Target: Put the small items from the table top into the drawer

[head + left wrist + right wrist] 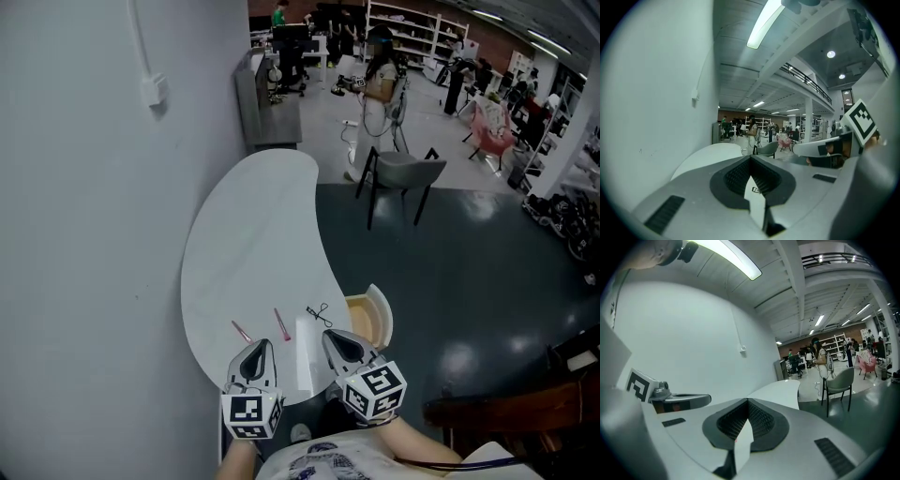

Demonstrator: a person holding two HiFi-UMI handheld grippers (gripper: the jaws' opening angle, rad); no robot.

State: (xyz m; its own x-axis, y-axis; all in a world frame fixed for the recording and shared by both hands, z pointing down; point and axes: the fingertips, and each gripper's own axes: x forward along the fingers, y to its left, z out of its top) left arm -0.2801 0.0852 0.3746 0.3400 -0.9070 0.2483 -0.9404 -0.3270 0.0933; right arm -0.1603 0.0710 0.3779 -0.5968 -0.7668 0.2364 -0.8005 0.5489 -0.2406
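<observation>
On the near end of the white curved table [253, 234] lie two thin pink sticks [281, 324] [241, 330], a small black wire clip [319, 313] and a white flat sheet [305, 345]. The drawer [367, 321] stands open at the table's right edge, showing a pale wooden inside. My left gripper [262, 345] hovers shut over the near edge, just behind the pink sticks. My right gripper [331, 336] is shut too, beside the sheet and close to the drawer. Neither holds anything. In the left gripper view the black clip [756, 190] shows below the shut left gripper [750, 158].
A white wall [94, 234] runs along the table's left side. A grey chair [403, 173] stands on the dark floor beyond the table, and a person [380, 80] stands further back among shelves and desks. A dark wooden chair back [506, 412] is at the lower right.
</observation>
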